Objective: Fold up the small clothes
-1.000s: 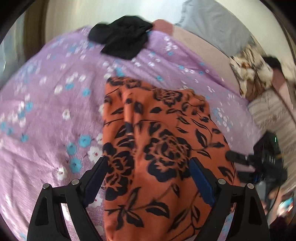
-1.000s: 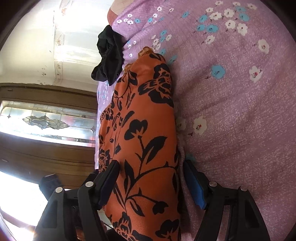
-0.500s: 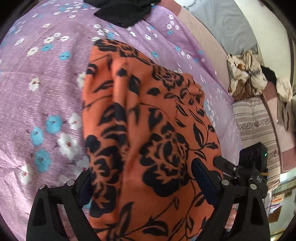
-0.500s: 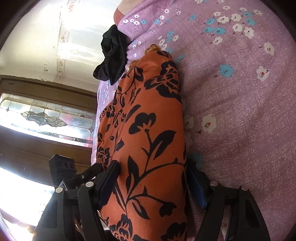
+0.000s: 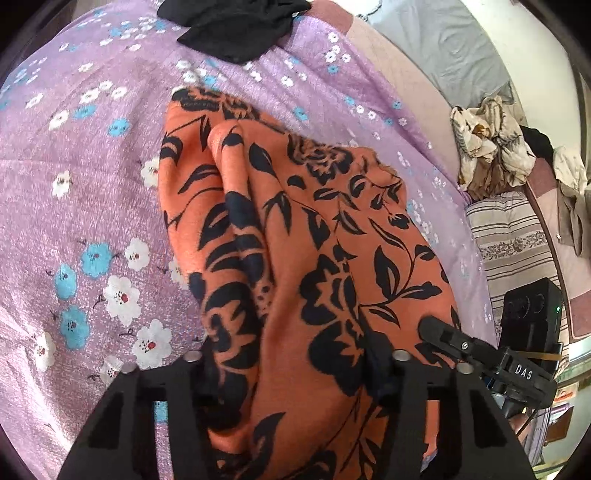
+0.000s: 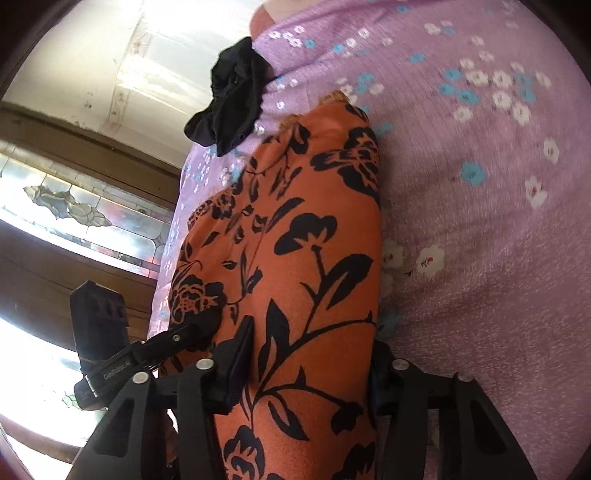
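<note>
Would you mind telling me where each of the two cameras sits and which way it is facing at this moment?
Left wrist view: sits on the left tool, looking forward along its fingers over the orange floral garment on the purple bedspread; the right tool shows at the right edge.
Right wrist view: sits on the right tool, looking along the garment's edge toward a stained-glass window; the left tool shows at left.
Shared: the orange garment, the bedspread and the black cloth.
</note>
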`<state>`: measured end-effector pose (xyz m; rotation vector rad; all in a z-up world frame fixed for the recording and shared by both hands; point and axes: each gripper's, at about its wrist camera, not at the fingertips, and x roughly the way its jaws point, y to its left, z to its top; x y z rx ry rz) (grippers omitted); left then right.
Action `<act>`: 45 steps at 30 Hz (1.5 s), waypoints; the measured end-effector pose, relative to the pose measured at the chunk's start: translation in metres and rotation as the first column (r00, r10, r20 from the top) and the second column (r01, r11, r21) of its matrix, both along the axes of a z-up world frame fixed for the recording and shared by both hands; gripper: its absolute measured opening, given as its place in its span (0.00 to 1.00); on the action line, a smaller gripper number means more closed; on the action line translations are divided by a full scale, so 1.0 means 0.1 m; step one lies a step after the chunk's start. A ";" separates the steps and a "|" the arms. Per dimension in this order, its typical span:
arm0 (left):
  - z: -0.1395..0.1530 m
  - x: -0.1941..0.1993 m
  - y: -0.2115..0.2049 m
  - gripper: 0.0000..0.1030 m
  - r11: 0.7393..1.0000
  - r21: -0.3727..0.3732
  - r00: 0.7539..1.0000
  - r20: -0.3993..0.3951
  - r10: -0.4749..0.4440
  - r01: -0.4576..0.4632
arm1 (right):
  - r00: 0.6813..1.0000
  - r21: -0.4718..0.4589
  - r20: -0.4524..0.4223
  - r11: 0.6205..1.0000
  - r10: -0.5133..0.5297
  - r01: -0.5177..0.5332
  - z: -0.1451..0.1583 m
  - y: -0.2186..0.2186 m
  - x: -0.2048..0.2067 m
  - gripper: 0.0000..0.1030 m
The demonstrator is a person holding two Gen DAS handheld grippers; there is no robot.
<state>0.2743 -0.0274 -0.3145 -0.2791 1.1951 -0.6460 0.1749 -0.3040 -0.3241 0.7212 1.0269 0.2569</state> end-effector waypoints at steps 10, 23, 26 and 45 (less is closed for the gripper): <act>0.22 -0.24 -0.28 0.49 0.997 -0.038 0.996 0.061 -0.061 0.063 | 0.996 0.033 0.076 0.999 0.036 -0.039 0.28 -0.31 -0.23 0.41; 0.32 -0.43 -0.86 0.51 0.985 0.105 0.985 0.097 -0.145 0.134 | 0.998 0.075 0.036 0.996 -0.043 0.041 0.22 -0.86 -0.43 0.39; 0.21 -0.42 -0.85 0.56 0.980 0.172 0.989 0.091 -0.115 0.098 | 0.995 0.091 -0.083 0.994 -0.057 0.064 -0.03 -0.85 -0.32 0.47; 0.51 -0.92 -1.51 0.52 0.955 0.199 0.920 0.284 -0.271 0.220 | 0.968 -0.006 0.149 0.979 -0.200 0.203 0.49 -1.09 -0.69 0.41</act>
